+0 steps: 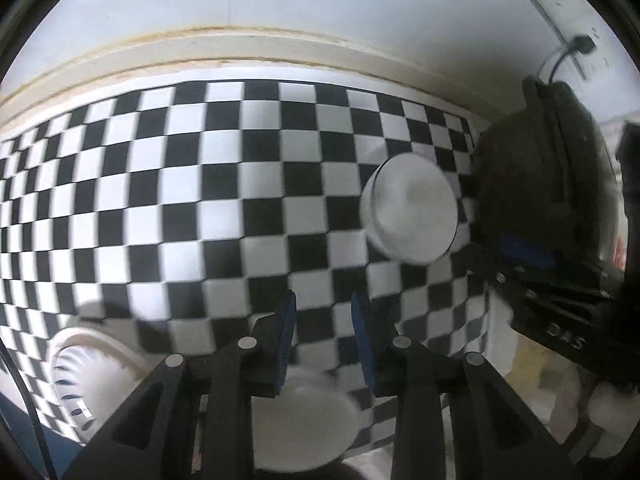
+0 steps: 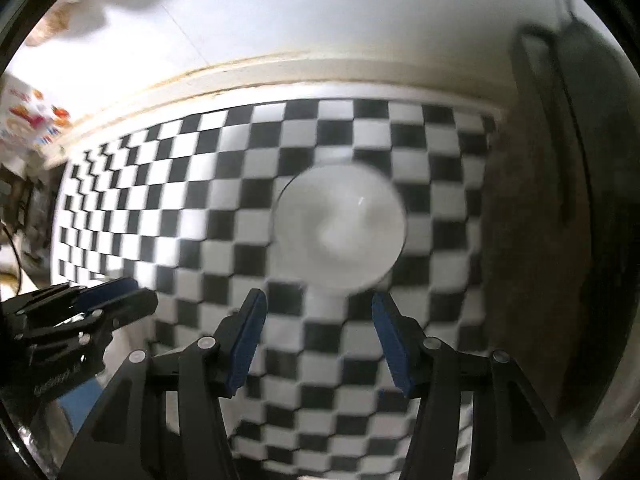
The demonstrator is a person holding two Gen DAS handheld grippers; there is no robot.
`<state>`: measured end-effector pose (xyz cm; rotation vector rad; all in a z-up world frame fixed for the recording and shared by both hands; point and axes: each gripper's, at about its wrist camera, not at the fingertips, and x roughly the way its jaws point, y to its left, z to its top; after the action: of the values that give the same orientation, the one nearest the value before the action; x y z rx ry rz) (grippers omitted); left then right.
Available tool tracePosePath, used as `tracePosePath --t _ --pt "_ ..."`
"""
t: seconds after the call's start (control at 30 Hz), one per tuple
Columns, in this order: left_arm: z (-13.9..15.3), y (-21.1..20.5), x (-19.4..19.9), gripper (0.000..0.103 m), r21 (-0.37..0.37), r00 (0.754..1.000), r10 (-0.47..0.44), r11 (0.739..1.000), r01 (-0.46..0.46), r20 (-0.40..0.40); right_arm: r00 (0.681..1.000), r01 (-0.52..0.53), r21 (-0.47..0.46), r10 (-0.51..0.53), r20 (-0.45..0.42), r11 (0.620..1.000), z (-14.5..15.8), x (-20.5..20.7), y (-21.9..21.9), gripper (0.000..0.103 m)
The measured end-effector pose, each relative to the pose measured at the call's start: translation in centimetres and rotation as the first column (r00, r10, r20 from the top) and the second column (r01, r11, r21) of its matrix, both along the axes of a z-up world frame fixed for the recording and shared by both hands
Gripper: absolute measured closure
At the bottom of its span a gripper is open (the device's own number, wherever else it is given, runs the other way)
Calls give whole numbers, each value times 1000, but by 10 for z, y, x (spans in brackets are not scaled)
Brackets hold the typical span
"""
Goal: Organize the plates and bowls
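A white bowl (image 1: 408,208) stands on the black-and-white checkered cloth (image 1: 200,184); the right wrist view has it from above as a blurred white bowl (image 2: 340,228). My right gripper (image 2: 319,328) hangs above the cloth just short of that bowl, jaws wide, nothing between the blue pads. My left gripper (image 1: 324,336) is open by a narrow gap and holds nothing. Beneath it lies a white dish (image 1: 308,424), partly hidden by the fingers. A white plate with a ribbed rim (image 1: 92,376) sits at the lower left. Each gripper shows in the other's view: right gripper (image 1: 524,252), left gripper (image 2: 136,292).
A black bag (image 1: 532,160) stands at the cloth's right edge, also the black bag (image 2: 560,200) in the right wrist view. A cream ledge (image 1: 240,52) and white wall bound the far side. A printed box (image 2: 28,120) sits at the far left.
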<state>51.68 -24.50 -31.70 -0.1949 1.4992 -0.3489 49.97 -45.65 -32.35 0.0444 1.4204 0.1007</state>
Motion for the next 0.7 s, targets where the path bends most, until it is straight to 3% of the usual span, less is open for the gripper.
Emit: tracePosePath --t 0.13,0.3,0.53,0.6,0.7 --pt "-19 -19 20 77 -30 998 32 999 -34 -45 993 -100 -96 94 -68 990 -17 50 3 45" --pt "-49 -37 35 77 -74 990 55 995 -65 -128 963 -229 -173 197 -184 958 -49 102 5 45" --pt "-87 -66 49 78 -93 978 29 994 -49 -206 919 -257 -125 202 -339 958 -101 128 -8 48" --pt "-94 -70 50 78 -101 976 28 994 -51 -214 915 -243 -106 192 -355 964 -107 132 -12 66" --pt "-97 -72 49 86 -80 977 9 996 -27 -212 909 -193 -55 157 -386 980 -114 137 -22 84"
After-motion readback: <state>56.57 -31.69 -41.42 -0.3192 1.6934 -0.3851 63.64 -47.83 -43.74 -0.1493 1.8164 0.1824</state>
